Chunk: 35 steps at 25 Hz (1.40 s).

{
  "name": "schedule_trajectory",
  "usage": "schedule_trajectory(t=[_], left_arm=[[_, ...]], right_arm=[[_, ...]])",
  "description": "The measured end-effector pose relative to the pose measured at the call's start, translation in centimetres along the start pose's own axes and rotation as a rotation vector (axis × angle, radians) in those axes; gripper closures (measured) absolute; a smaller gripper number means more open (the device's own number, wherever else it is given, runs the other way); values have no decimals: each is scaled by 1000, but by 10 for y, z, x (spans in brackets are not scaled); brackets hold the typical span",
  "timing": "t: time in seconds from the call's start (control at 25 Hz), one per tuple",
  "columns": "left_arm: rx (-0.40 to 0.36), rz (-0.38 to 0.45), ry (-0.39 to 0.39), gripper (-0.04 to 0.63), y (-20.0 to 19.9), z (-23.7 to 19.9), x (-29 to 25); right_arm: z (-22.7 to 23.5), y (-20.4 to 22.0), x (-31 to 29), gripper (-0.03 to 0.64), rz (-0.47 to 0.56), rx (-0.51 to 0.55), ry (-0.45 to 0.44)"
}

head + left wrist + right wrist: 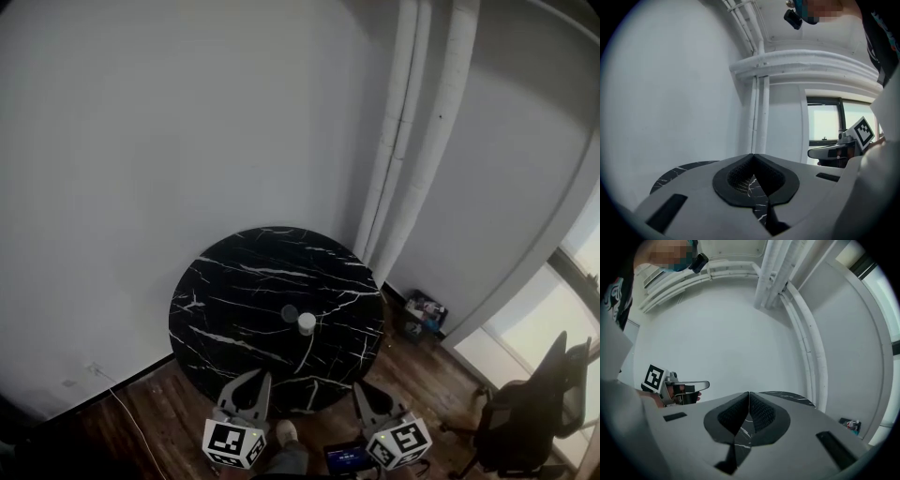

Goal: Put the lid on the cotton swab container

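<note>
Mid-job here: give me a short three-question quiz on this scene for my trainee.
1. True or false: the small round greyish lid lies beside the small white cylindrical container, not on it.
2. Both rest on: A the round black marble table; B the wooden floor; C the office chair.
3. Fill in: the jaws of the left gripper and the right gripper are both ___.
Key: 1 true; 2 A; 3 shut.

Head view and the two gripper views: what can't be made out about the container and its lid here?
Small white cylindrical container: too small in the head view to see its contents.
Flat grey round lid: faint on the round black marble table; touching the container or apart, cannot tell.
Both are missing from the gripper views: the shut left gripper and shut right gripper block most of the tabletop with their own bodies.
</note>
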<state>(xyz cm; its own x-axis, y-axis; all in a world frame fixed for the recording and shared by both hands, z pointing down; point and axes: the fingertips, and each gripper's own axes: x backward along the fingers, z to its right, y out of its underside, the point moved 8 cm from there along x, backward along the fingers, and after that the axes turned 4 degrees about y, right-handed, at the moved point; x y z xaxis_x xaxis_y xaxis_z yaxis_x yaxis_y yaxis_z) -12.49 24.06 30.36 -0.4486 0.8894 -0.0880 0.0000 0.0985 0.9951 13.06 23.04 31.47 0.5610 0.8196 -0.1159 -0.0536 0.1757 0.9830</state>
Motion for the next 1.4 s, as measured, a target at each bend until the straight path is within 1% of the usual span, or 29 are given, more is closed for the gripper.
schedule_trajectory(t=[0.24, 0.48, 0.68, 0.88, 1.0, 1.2, 1.4], left_arm=[[41, -41, 24, 583, 9, -69, -50], [69, -51, 60, 583, 15, -112, -87], [78, -62, 89, 583, 21, -128, -104], [74, -76, 123, 583, 20, -129, -127], [58, -74, 136, 583, 17, -130, -136], [43, -73, 119, 582, 21, -136, -149], [-5, -94, 98, 583, 30, -140, -156]], right_arm=[[7, -7, -85, 600, -36, 12, 26], [12, -9, -130, 600, -59, 27, 49], [14, -8, -141, 600, -82, 37, 73], [30, 2, -145, 600, -101, -28, 97], [30, 3, -150, 600, -122, -3, 97], [35, 7, -164, 600, -143, 56, 74], [46, 22, -175, 600, -165, 68, 69]])
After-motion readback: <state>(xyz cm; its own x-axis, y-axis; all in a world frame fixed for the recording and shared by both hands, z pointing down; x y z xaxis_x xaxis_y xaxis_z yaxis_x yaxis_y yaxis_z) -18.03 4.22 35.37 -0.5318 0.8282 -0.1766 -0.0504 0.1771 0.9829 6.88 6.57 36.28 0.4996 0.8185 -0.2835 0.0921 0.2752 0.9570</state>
